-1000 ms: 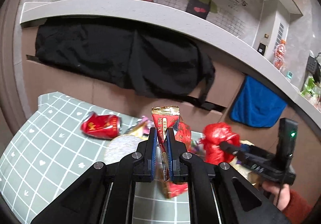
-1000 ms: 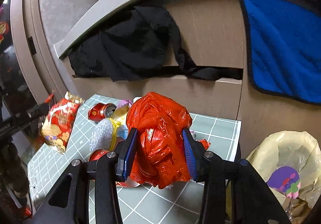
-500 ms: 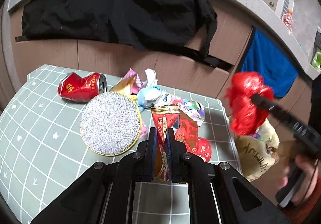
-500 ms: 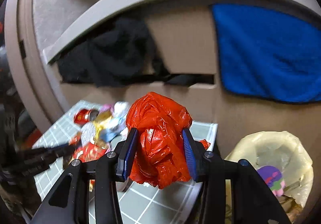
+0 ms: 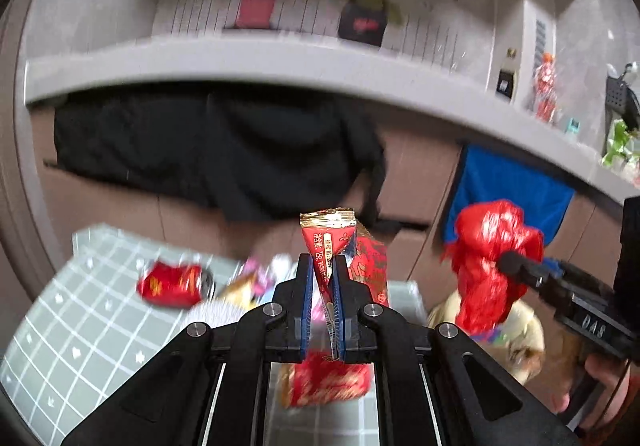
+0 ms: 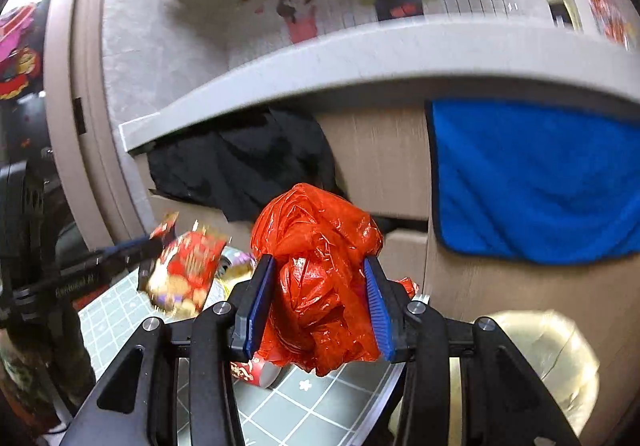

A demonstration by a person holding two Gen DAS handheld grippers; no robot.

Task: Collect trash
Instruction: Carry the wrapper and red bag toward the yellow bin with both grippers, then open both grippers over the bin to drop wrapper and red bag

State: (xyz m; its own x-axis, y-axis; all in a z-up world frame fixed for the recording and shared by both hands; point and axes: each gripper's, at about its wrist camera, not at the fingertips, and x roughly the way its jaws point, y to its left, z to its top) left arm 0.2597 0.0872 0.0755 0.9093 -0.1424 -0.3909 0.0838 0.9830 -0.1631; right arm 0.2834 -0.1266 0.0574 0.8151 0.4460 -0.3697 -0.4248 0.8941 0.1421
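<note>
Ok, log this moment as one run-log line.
left gripper: shut on red foil snack wrapper | right gripper: shut on crumpled red plastic bag | yellowish lined bin: lower right, not reached

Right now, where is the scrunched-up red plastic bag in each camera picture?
Left wrist view: the red plastic bag is at the right, clamped in the right gripper, above the yellowish bin bag.
Right wrist view: the bag is in the centre, squeezed between the blue pads.
Shared landmark: the blue towel hanging under the counter.
</note>
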